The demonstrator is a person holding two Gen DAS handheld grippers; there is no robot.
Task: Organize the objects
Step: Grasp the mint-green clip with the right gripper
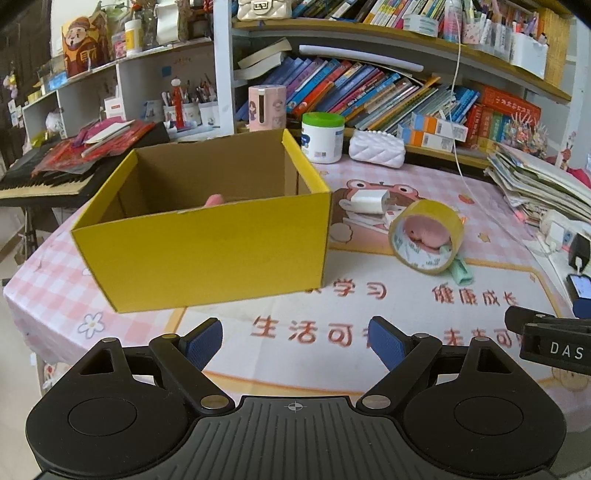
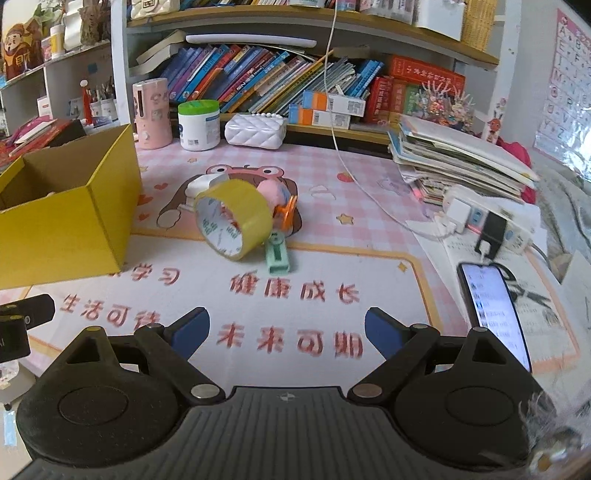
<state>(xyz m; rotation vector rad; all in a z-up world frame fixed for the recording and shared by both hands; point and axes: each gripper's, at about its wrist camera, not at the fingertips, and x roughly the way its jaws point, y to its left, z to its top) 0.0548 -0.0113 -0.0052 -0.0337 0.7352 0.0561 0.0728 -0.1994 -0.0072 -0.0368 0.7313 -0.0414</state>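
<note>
Two grippers hover low over the near edge of the desk mat (image 2: 332, 184), both spread wide with nothing between their blue pads. The left gripper (image 1: 295, 341) faces the yellow box (image 1: 207, 243); the right gripper (image 2: 286, 332) sits to the box's right, over the red printed characters, with a lit phone (image 2: 495, 314) lying at the mat's edge further right.

Taking the yellow box as the marker: it stands open-topped on the mat's left part, and something small and pink (image 1: 214, 200) shows inside it against the near wall, too little of it visible to name. Just right of the box, a roll of yellow tape (image 2: 232, 221) stands tilted on its edge. A mint-green clip-like piece (image 2: 277, 256) lies touching the roll's near right side, and an orange clip (image 2: 288, 218) and a pink soft object (image 2: 269, 194) sit close behind the roll. A white charger plug (image 1: 369, 201) rests behind the roll, nearer the box.

Beyond the box's far right corner stand a green-lidded white tub (image 2: 198, 125), a pink cylinder (image 2: 151, 114) and a white quilted pouch (image 2: 255, 129), beneath the bookshelf (image 2: 314, 26).
</note>
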